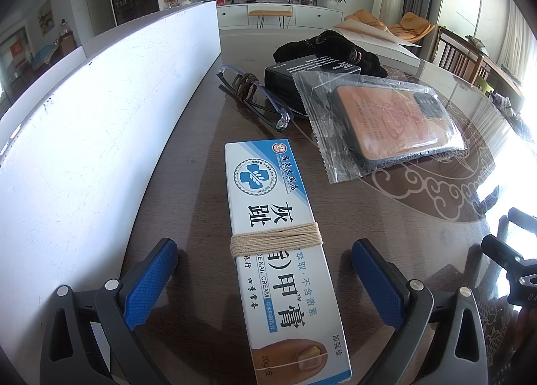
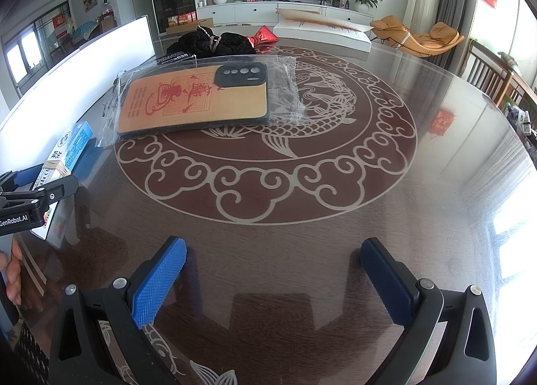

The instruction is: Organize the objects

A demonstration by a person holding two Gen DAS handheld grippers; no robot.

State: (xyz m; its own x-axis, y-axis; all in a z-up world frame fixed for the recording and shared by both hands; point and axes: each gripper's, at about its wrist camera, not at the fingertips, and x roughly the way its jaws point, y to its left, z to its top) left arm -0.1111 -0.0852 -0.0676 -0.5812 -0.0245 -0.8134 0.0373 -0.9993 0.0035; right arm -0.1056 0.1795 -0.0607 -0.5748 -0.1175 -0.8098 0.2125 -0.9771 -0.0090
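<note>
A nail cream box [image 1: 282, 251], bound with beige string [image 1: 277, 239], lies at lower centre of the left wrist view between the wide-spread fingers of the left gripper [image 1: 263, 279], neither pad touching it. Above it on the glass-topped surface [image 2: 436, 217] rest folded glasses [image 1: 258, 100] and, at upper right, a bagged phone case [image 1: 392, 123] propped on a black box [image 1: 302, 74]. In the right wrist view, the right gripper [image 2: 272, 279] hangs wide and empty at bottom centre over bare glass.
</note>
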